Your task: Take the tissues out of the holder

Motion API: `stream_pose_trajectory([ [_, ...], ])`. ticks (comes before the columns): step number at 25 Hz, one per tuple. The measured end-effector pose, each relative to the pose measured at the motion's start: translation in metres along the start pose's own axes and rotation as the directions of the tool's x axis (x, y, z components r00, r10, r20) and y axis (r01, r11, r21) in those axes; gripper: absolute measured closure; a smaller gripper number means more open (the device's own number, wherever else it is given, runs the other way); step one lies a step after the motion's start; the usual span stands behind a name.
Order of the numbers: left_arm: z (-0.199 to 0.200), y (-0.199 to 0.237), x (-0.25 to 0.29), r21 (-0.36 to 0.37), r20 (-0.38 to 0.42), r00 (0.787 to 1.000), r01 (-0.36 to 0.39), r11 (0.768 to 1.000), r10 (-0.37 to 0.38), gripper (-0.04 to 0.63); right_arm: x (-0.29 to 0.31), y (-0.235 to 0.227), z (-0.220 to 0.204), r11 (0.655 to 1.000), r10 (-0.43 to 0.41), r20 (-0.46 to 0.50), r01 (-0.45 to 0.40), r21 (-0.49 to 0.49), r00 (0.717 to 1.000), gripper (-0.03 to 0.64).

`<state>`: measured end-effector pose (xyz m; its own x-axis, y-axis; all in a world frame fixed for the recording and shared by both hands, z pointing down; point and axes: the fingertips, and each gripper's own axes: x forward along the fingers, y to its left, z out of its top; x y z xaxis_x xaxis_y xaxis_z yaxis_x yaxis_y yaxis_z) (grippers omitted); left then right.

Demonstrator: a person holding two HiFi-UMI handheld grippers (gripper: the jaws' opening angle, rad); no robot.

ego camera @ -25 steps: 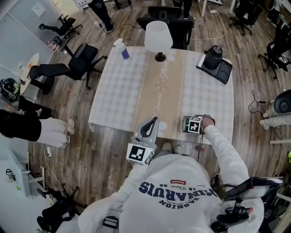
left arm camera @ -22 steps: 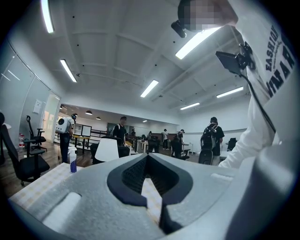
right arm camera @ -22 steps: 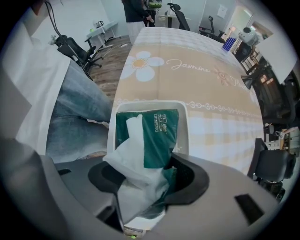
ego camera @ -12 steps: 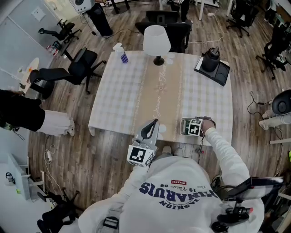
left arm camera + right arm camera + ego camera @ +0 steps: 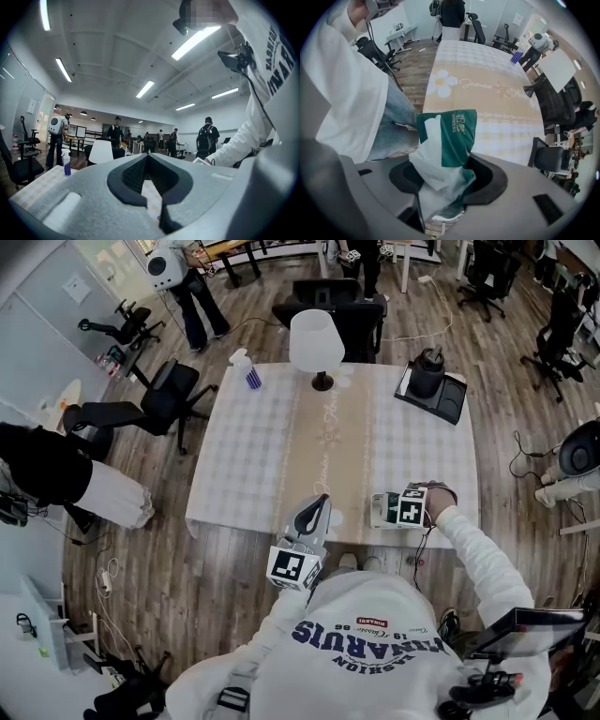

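A green tissue pack with white tissue spilling from it sits between my right gripper's jaws, which are closed on its lower end. In the head view this pack hangs at the table's front edge, right of centre, with the right gripper and its marker cube just behind it. My left gripper hovers over the front edge near the middle. Its jaws meet at the tips with nothing between them, as the left gripper view also shows. No holder can be made out.
The checked table carries a white lamp and a spray bottle at the back, and a black pot on a dark tray at the back right. Office chairs surround it. A person stands at the left.
My right gripper has shifted slightly right along the front edge with the pack. The person at the left has moved further into view. My left gripper has hardly moved.
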<state>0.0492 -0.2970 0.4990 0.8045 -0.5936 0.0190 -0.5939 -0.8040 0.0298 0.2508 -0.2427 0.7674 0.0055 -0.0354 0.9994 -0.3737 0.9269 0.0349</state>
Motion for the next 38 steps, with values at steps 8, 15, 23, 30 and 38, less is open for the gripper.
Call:
stream_pose_trajectory([
  [8,0.005,-0.013,0.017,0.011,-0.003,0.998,0.063,0.998,-0.063,0.591,-0.091,-0.008,-0.011,0.999,-0.045,-0.002,0.045,0.016,0.999,0.380],
  [15,0.013,-0.028,0.026,0.020,0.001,0.994,0.106,0.994,-0.106,0.591,-0.161,-0.018,-0.021,0.992,-0.119,0.032,0.118,0.031,0.992,0.379],
  [23,0.010,-0.031,0.025,0.028,0.000,0.993,0.122,0.992,-0.122,0.591,-0.169,-0.014,-0.011,0.990,-0.132,0.064,0.129,0.050,0.989,0.379],
  [30,0.009,-0.029,0.022,0.022,-0.005,0.994,0.111,0.994,-0.111,0.591,-0.165,-0.011,-0.004,0.992,-0.128,0.058,0.126,0.030,0.990,0.379],
  [38,0.009,-0.031,0.016,0.021,-0.003,0.997,0.084,0.996,-0.084,0.591,-0.162,-0.014,-0.004,0.991,-0.131,0.062,0.130,0.018,0.989,0.379],
])
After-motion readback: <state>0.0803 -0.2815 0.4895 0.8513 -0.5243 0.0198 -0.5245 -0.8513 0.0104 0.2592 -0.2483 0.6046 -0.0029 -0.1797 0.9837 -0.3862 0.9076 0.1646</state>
